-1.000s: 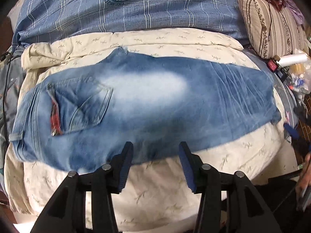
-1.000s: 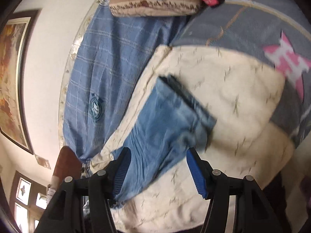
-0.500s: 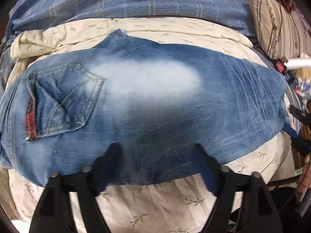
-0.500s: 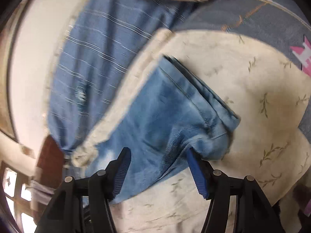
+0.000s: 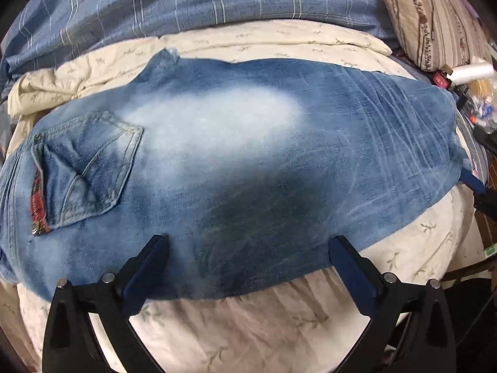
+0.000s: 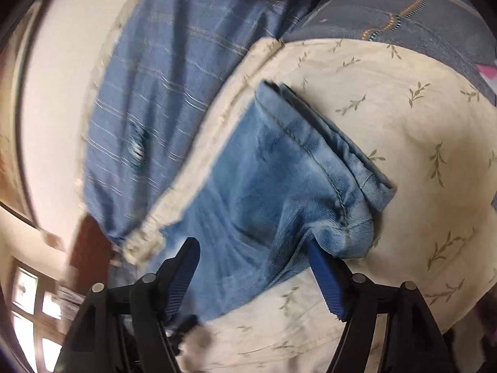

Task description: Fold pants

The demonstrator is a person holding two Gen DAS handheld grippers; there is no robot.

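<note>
1. Left gripper (image 5: 248, 248): jaws opening, wide apart; the jeans' (image 5: 248, 155) near edge lies between them, unpinched.
2. Right gripper (image 6: 253, 255): jaws opening; the jeans' hem (image 6: 326, 161) sits just ahead, leg fabric between the tips.

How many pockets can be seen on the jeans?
1. The pocket sits on the upper layer of the jeans near the waistband, at the left of the left wrist view. Others may be hidden underneath, because the jeans lie folded in half.
</note>
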